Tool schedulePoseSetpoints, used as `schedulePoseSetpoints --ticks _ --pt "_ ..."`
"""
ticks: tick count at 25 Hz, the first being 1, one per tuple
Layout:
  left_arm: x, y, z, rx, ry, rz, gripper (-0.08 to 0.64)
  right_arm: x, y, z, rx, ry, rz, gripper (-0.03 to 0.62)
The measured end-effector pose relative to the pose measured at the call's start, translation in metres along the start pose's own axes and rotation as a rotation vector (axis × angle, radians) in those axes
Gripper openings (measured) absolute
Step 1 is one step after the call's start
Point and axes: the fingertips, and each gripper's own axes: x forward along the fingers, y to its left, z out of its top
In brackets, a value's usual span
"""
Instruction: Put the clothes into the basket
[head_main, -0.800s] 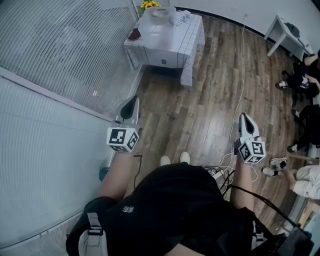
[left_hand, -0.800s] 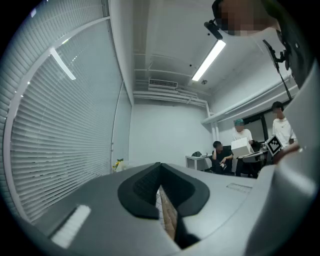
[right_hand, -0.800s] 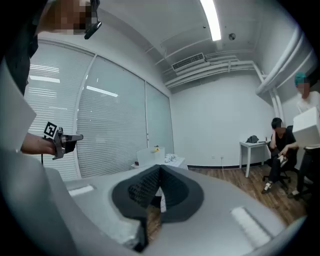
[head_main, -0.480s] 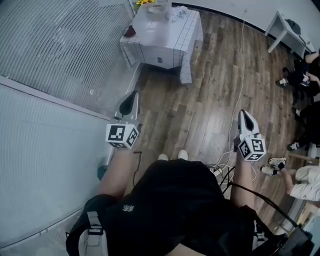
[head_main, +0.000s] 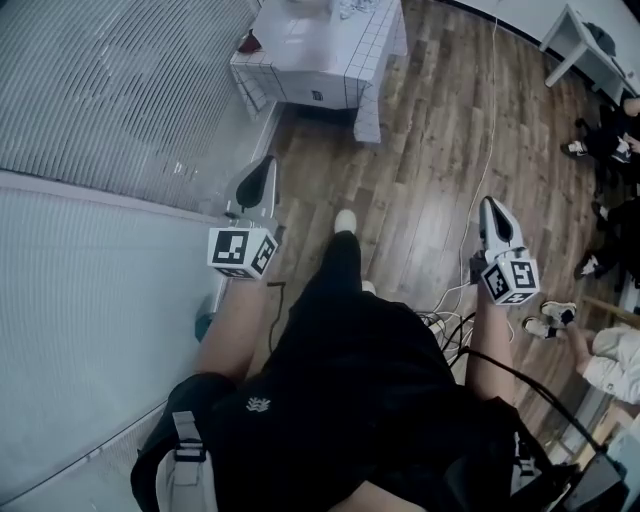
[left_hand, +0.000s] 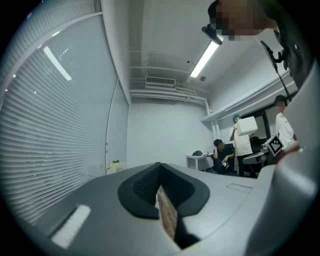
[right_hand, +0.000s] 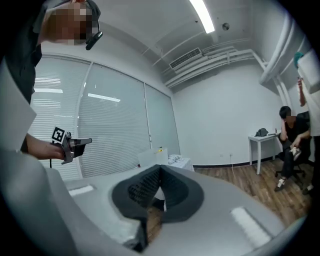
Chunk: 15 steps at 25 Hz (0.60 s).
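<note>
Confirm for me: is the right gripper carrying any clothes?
No, the right gripper has its jaws closed tip to tip in its own view, with no cloth between them.

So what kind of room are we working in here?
Likely an office or lab room: wood-plank floor, a long wall of window blinds, a ceiling strip light, and a small table under a checked cloth ahead.

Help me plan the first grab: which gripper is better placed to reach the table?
Left, probably. The left gripper points toward the cloth-covered table, which lies ahead on its side; the right gripper is farther across. Both are shut.
</note>
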Motion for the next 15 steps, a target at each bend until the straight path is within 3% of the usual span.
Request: schedulePoseSetpoints --ticks 8,13,15 --pt "0.104 0.039 -0.008 -0.001 -0.019 -0.032 0.008 0.068 -0.045 -0.002 0.018 0.029 -0.044 0.002" --pt "0.199 0.060 0.034 0.023 -0.033 -0.059 0.008 0.123 -0.086 0.037 0.050 0.028 -0.083 0.002" --pt "0.236 0.079 0.030 0.023 -0.038 -0.081 0.008 0.158 -0.092 0.037 0.053 0.033 -0.097 0.002"
